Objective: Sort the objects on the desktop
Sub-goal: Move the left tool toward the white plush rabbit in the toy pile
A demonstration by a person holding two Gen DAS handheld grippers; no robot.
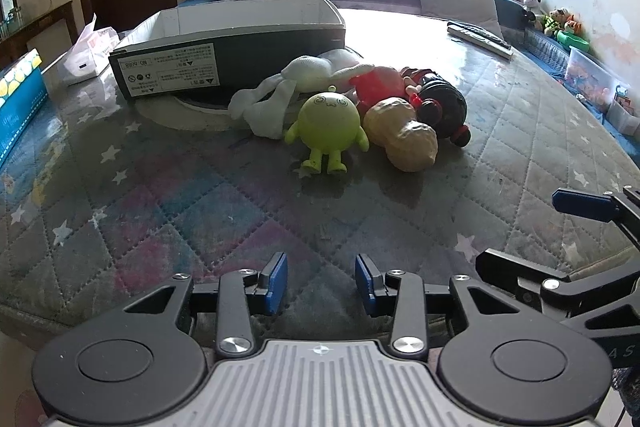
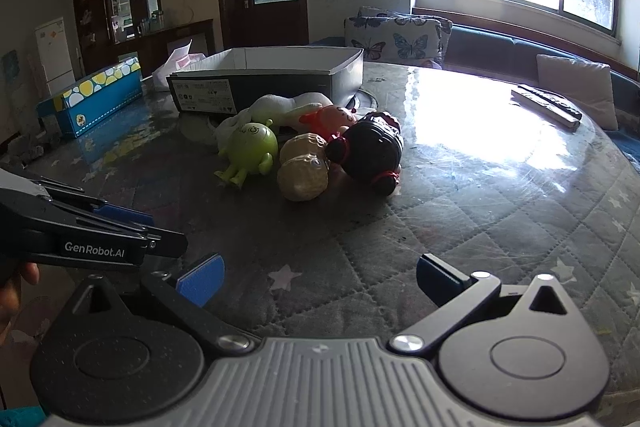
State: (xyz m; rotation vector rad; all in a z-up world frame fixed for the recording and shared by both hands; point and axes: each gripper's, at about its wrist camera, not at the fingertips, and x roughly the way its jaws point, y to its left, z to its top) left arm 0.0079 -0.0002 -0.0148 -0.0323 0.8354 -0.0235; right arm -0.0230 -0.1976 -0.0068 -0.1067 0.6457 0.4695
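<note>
**Both tongs empty, toy pile at mid-desk**

Left tongs (image 1: 321,283) sit at the bottom centre of the left wrist view, blue pads apart with only quilted desk (image 1: 160,195) cover between them: released, nothing held. Right tongs (image 2: 320,281) fill the bottom of the right wrist view, pads spread wider, also released and empty. Each pair shows at the edge of the other's view, close alongside.

Toys lie heaped in mid-frame, well apart from both tongs: green round figure (image 1: 326,127) at front left, peanut toy (image 1: 402,135) touching it on the right, black-and-red doll (image 1: 442,109) against the peanut, red toy (image 1: 378,83) behind, white plush (image 1: 288,87) to the left rear. Open box (image 1: 224,39) stands just behind the pile, upper left of centre. Blue carton (image 2: 94,93) lies at far left; remote (image 2: 546,107) at right edge.
</note>
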